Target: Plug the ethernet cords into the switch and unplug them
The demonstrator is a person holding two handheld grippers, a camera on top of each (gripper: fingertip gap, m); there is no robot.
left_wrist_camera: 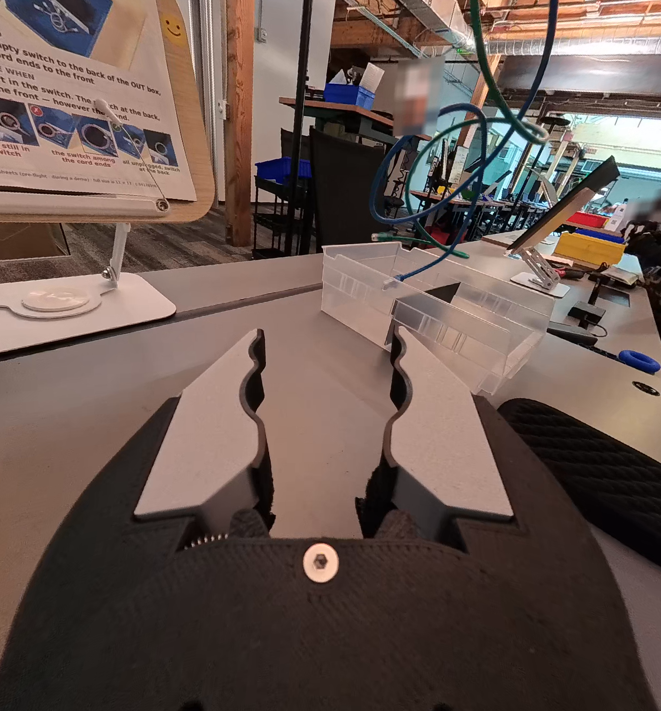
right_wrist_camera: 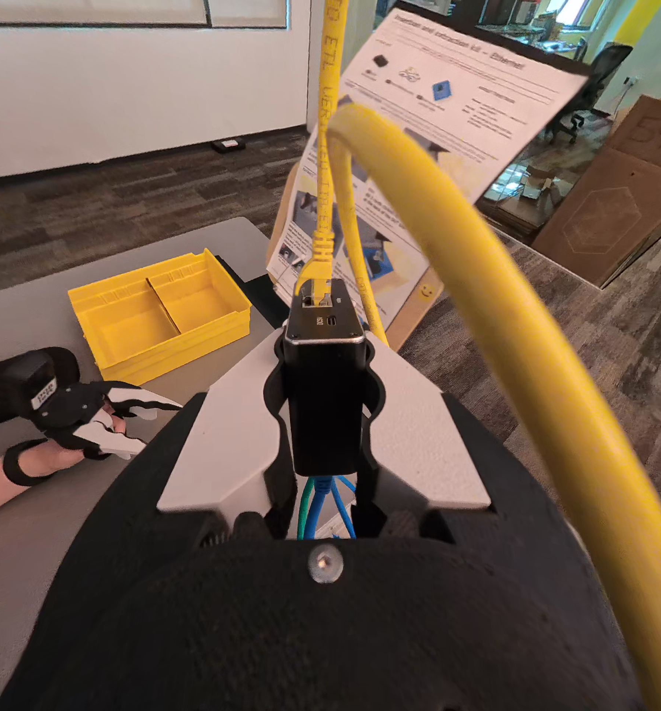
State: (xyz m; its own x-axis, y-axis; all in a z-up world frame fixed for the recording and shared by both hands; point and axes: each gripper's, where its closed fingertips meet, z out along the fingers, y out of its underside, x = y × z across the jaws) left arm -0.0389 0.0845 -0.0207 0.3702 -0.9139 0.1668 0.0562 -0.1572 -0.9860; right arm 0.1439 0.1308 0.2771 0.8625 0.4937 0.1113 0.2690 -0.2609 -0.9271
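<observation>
Right claw [right_wrist_camera: 323, 369] clamps switch [right_wrist_camera: 323, 388] — black, boxy, glossy — yellow cord [right_wrist_camera: 327, 154] plugged in; left claw [left_wrist_camera: 327, 369] gapes empty.

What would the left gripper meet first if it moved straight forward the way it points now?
Probably nothing soon: the open left gripper points over bare grey table. The clear bin lies just right of that line; depth is uncertain.

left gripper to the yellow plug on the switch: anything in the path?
Partly. The left gripper, jaws open and empty, sits low at the table. The switch is held up in the right gripper. The yellow cord loops beside its yellow plug, on the side away from the left gripper.
</observation>
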